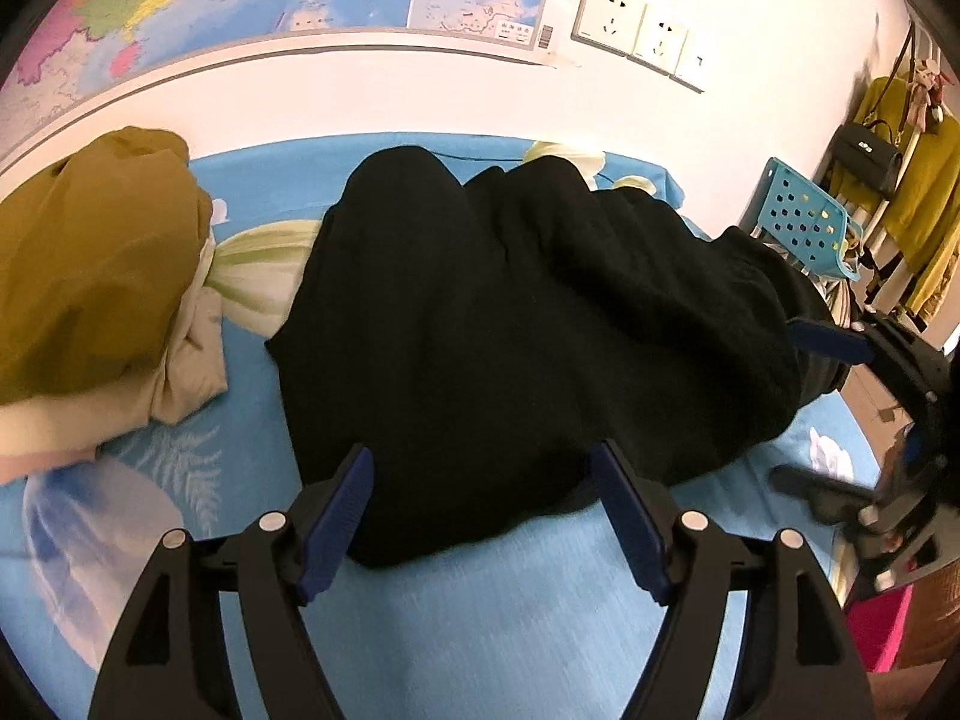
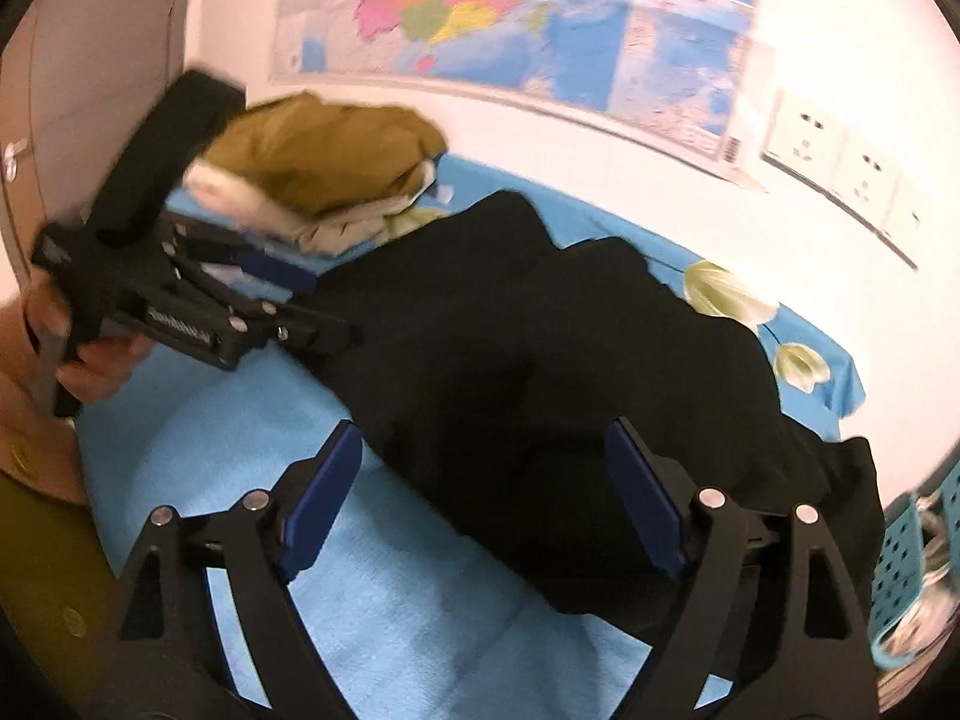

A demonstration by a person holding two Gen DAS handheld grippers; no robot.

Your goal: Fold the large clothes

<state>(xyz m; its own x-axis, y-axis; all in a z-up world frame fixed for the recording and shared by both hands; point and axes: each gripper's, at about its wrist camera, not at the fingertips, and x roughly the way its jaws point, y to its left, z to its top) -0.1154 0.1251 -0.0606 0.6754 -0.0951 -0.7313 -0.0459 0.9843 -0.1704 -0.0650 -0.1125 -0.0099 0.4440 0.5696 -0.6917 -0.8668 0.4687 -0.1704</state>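
Black garment on blue flower-patterned sheet; mustard-and-cream clothes pile.

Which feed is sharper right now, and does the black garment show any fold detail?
Left wrist view: sharp centre, black garment a near-featureless dark mass. Right wrist view: motion-blurred, worst on the left gripper; white wall overexposed.

both grippers are black plastic frames with silver round rivets and dark blue ribbed pads. the left gripper bears a white lettered label beside its rivets. below it, an olive sleeve has small round buttons.
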